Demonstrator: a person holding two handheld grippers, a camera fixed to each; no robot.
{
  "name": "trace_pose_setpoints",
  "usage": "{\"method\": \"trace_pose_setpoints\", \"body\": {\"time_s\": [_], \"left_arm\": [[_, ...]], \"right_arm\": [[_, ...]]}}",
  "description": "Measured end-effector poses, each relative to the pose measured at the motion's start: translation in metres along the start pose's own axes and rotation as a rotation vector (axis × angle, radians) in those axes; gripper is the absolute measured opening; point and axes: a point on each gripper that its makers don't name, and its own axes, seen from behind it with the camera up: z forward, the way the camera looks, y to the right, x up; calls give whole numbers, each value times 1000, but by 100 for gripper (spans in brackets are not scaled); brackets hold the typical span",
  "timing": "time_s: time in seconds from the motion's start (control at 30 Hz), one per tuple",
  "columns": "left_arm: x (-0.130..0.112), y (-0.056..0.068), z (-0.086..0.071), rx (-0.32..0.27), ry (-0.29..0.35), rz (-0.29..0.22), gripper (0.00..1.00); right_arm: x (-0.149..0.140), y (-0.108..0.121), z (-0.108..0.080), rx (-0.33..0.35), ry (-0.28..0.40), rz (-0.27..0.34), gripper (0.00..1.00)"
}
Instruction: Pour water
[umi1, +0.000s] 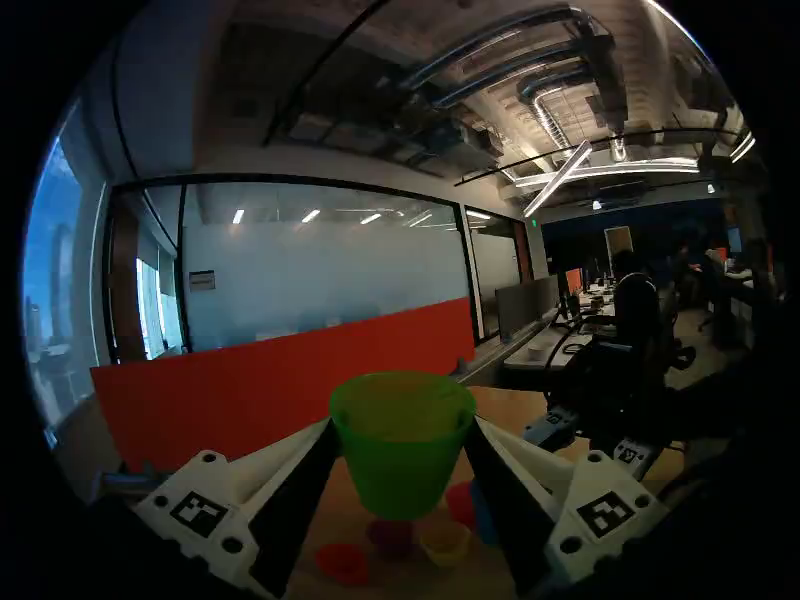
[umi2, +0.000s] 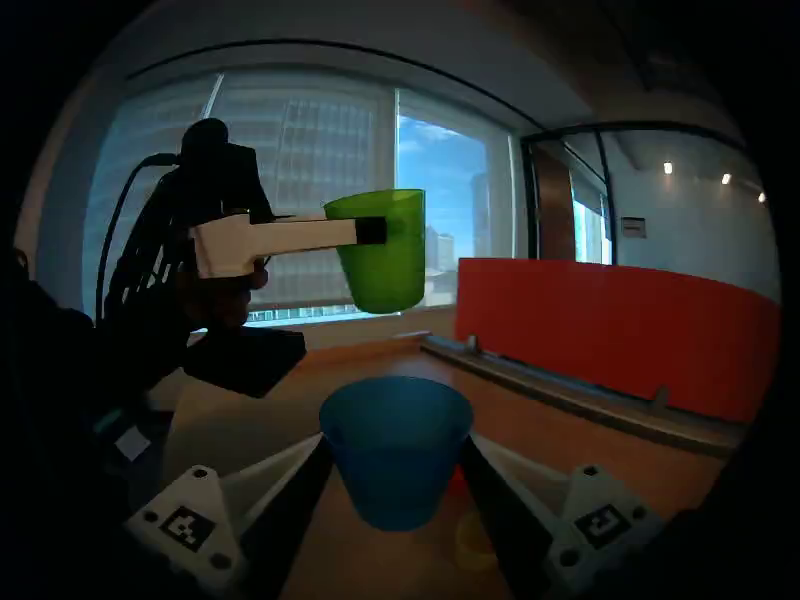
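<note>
In the left gripper view my left gripper (umi1: 402, 450) is shut on a translucent green cup (umi1: 402, 440), held upright above the wooden table (umi1: 510, 405). From the right gripper view the same green cup (umi2: 380, 248) hangs higher up and farther off, clamped by the left gripper's white fingers (umi2: 290, 238). My right gripper (umi2: 397, 465) is shut on a blue cup (umi2: 396, 455), upright and low over the table. The blue cup sits below the green one. I cannot tell whether either cup holds water.
Small coloured cups lie on the table under the green cup: red (umi1: 342, 560), purple (umi1: 390, 535), yellow (umi1: 445, 540). An orange divider (umi2: 620, 325) runs along the table's far edge. A person sits at desks (umi1: 635, 310) to the right. Large windows (umi2: 290, 160) stand behind.
</note>
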Motion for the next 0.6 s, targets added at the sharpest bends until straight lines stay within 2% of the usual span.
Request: {"method": "trace_pose_setpoints", "body": {"time_s": [0.3, 0.6], "left_arm": [[-26, -10, -4, 4, -45, -34, 85], [-53, -11, -15, -38, -90, -47, 85]], "right_arm": [[-3, 6, -9, -8, -14, 15, 88], [-15, 16, -25, -28, -57, 19, 87]]}}
